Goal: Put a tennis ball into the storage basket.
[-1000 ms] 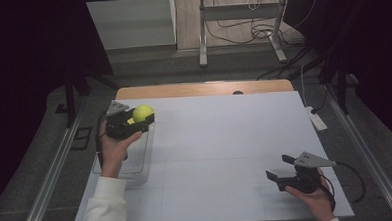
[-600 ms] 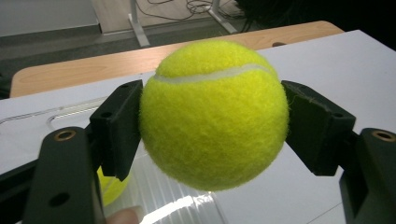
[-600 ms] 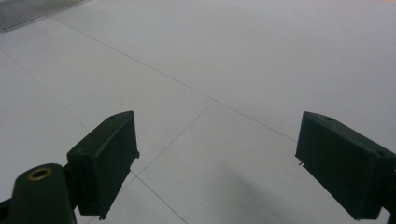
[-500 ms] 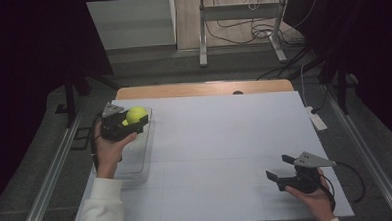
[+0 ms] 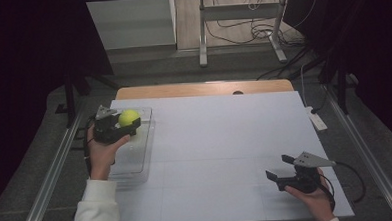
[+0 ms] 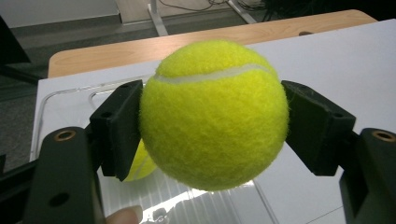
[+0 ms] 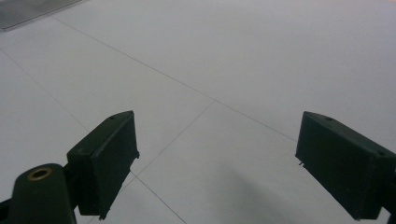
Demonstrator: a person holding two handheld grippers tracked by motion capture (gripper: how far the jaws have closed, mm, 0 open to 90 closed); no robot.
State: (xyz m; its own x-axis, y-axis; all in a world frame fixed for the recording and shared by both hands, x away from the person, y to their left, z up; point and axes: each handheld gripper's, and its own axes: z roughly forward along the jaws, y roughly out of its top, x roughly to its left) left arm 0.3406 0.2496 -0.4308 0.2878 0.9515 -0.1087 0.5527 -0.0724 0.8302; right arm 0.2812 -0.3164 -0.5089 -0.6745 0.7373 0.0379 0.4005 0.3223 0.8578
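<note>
A yellow tennis ball (image 5: 129, 116) (image 6: 212, 93) is clamped between the two black jaws of my left gripper (image 5: 128, 120) (image 6: 212, 126), which is shut on it. It hangs over the far end of a clear plastic tray (image 5: 142, 160) (image 6: 60, 100) at the table's left edge. Under the left jaw a yellow patch (image 6: 140, 164) shows in the tray; I cannot tell whether it is a second ball or a reflection. At the near right, my right gripper (image 5: 277, 167) (image 7: 215, 135) rests low over the white table with its jaws wide open and nothing between them.
The white tabletop (image 5: 225, 139) has a wooden strip (image 5: 198, 89) along its far edge. A white power strip (image 5: 317, 120) lies at the right edge. Metal rails run along both sides, and a metal stand (image 5: 240, 28) with cables is behind the table.
My left gripper has shifted a little to the left over the tray, still holding the ball. The right gripper has stayed where it was.
</note>
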